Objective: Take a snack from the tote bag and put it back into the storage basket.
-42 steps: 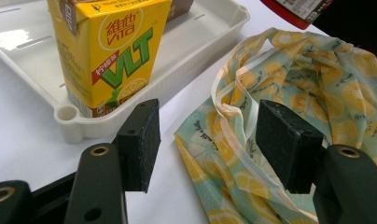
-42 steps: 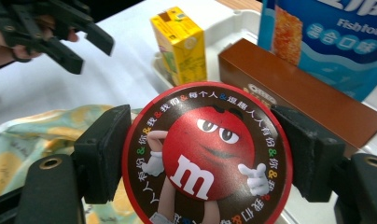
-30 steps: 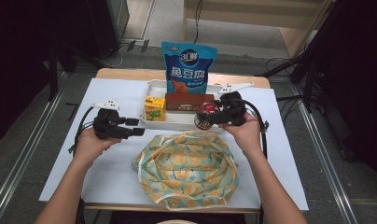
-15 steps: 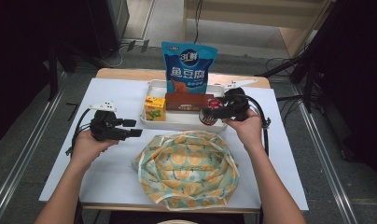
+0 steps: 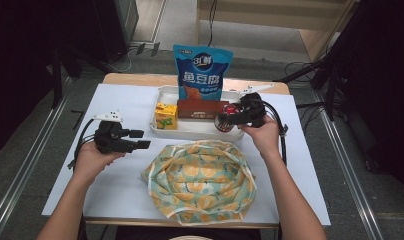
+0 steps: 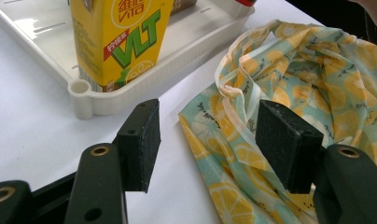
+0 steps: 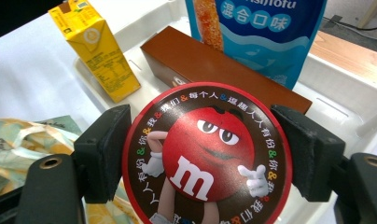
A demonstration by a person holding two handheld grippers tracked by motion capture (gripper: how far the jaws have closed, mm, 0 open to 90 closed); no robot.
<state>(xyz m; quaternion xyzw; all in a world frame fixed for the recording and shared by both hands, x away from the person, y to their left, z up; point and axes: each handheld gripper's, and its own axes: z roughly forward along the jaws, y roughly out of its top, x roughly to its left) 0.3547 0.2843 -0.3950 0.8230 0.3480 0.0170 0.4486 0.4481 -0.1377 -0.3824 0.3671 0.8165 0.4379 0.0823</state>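
Your right gripper [image 7: 206,154] has its two black jaws clamped on the sides of the round M&M's tin [image 7: 206,156], whose red-rimmed lid with the red candy character faces the right gripper view; in the high view that right gripper [image 5: 229,120] holds the M&M's tin [image 5: 225,123] at the right end of the white tray [image 5: 190,133], just beyond the far rim of the bag. Behind the tin in the right gripper view lie the brown box [image 7: 214,67], the yellow VLT lemon tea carton [image 7: 95,53] and the blue fish tofu snack pouch [image 7: 256,32], all in the tray. Your left gripper [image 5: 140,139] sits over the white table cover [image 5: 65,170], to the left of the lemon-print bag [image 5: 202,182] and well apart from the right one. In the left gripper view its jaws stand wide apart with nothing between them, the left gripper [image 6: 210,140] pointing at the near edge of the lemon-print bag [image 6: 317,79], where the bag's pale rim folds over, while the VLT lemon tea carton [image 6: 119,39] stands upright in the corner of the white tray [image 6: 88,100] just beyond. The bag lies open and crumpled on the cover in front of you, near the table's front edge
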